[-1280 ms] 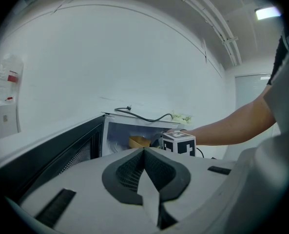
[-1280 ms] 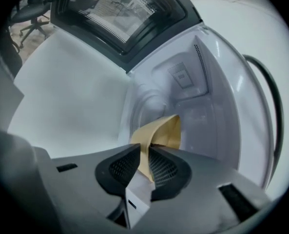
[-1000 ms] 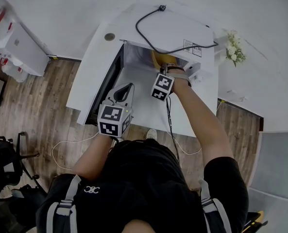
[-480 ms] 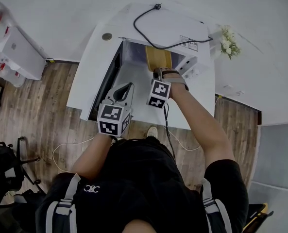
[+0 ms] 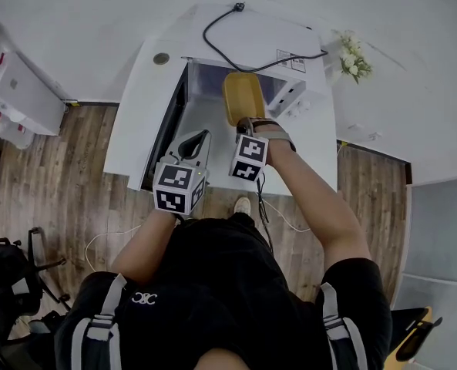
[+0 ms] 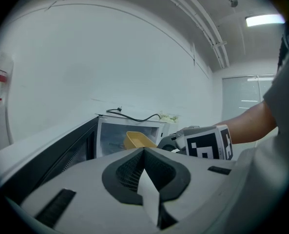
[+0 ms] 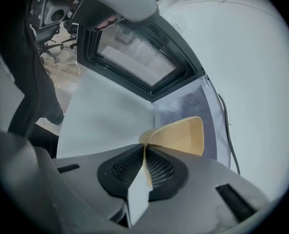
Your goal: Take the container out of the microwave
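Observation:
The yellow container sticks out of the white microwave's open front over the table; it also shows in the left gripper view and the right gripper view. My right gripper is shut on its near rim, which sits pinched between the pads; the jaws have just been closing on it. My left gripper hovers shut and empty to the left, beside the open microwave door.
The dark-windowed door stands swung out to the left. A black cable lies on the microwave's top. The white table carries flowers at its right corner. A white appliance stands on the floor at the left.
The right gripper has drawn back toward me with the yellow container, which has slid from deep in the cavity out past the microwave's front. The left gripper has hardly moved.

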Tool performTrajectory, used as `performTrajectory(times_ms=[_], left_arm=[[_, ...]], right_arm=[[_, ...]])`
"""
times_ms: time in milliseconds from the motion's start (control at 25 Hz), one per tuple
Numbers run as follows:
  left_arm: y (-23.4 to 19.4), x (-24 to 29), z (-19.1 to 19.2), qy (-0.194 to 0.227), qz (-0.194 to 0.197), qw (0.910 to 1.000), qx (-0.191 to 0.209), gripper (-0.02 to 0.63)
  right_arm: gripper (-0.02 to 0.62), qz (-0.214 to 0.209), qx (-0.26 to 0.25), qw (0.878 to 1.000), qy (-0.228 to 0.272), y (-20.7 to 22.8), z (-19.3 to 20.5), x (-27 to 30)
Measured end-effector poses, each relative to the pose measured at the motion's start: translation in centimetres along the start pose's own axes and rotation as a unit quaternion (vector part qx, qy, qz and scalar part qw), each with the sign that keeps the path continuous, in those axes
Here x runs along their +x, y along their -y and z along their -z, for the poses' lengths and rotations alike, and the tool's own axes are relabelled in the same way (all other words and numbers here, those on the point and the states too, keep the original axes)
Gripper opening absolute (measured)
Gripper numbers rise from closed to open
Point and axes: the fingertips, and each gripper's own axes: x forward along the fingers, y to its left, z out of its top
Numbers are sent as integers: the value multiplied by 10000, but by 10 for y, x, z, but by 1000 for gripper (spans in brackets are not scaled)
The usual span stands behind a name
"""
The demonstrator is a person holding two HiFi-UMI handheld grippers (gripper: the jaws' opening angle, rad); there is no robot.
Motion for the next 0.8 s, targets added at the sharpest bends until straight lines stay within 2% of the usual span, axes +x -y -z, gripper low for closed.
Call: performTrajectory(times_ms=[400, 800], left_arm=[[23, 7, 8, -93, 441, 9989, 159, 14], [51, 16, 17, -241, 924, 9950, 299, 13]], right_arm=[[21, -216, 370, 9989, -183, -36, 22, -27], [17, -411, 950, 9922, -689, -69, 68, -46]])
